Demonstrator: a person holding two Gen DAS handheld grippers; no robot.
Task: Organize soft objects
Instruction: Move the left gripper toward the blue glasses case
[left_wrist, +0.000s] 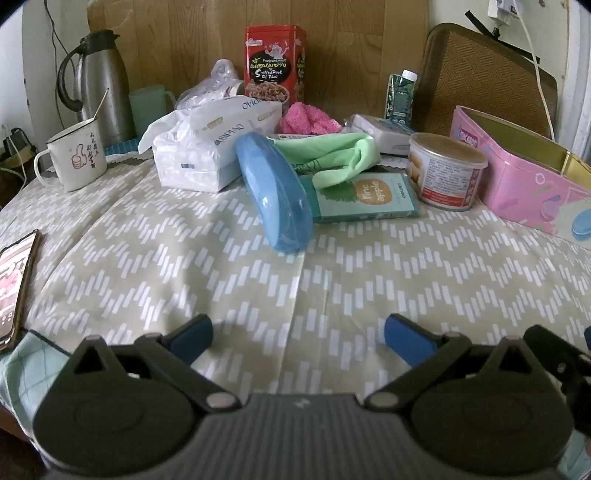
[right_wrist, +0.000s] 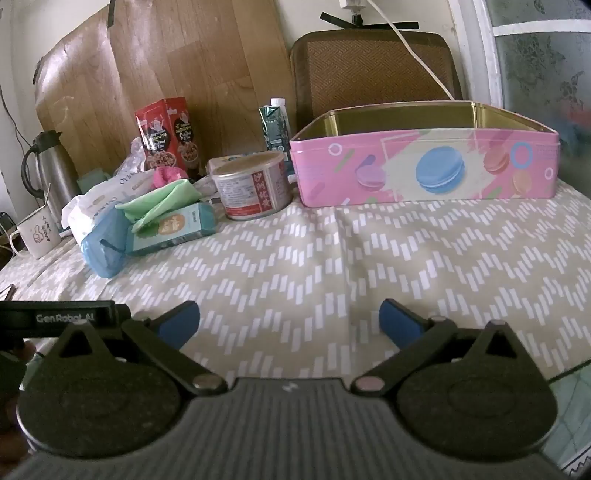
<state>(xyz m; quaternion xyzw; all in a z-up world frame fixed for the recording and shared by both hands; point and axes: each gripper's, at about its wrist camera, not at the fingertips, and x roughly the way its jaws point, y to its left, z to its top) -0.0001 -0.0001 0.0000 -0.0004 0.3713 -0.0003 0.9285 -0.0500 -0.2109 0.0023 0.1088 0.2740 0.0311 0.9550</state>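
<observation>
A light green cloth (left_wrist: 332, 157) (right_wrist: 162, 205) lies draped over a teal pineapple box (left_wrist: 364, 199) (right_wrist: 173, 230) at the back of the table. Behind it sits a fluffy pink cloth (left_wrist: 306, 118) (right_wrist: 166, 176). An open pink tin (left_wrist: 517, 173) (right_wrist: 424, 162) with macaron pictures stands at the right, its inside bare as far as it shows. My left gripper (left_wrist: 298, 338) hovers open over the patterned tablecloth, well short of the pile. My right gripper (right_wrist: 290, 323) is open too, nothing between its blue pads, in front of the tin.
A blue oval case (left_wrist: 275, 192) (right_wrist: 105, 247) leans on a tissue pack (left_wrist: 210, 147) (right_wrist: 99, 206). A round can (left_wrist: 445, 171) (right_wrist: 251, 184), red snack tin (left_wrist: 275, 66), carton (left_wrist: 400, 94), mug (left_wrist: 72, 158), thermos (left_wrist: 98, 81) and a phone (left_wrist: 14, 288) at the left edge surround the pile.
</observation>
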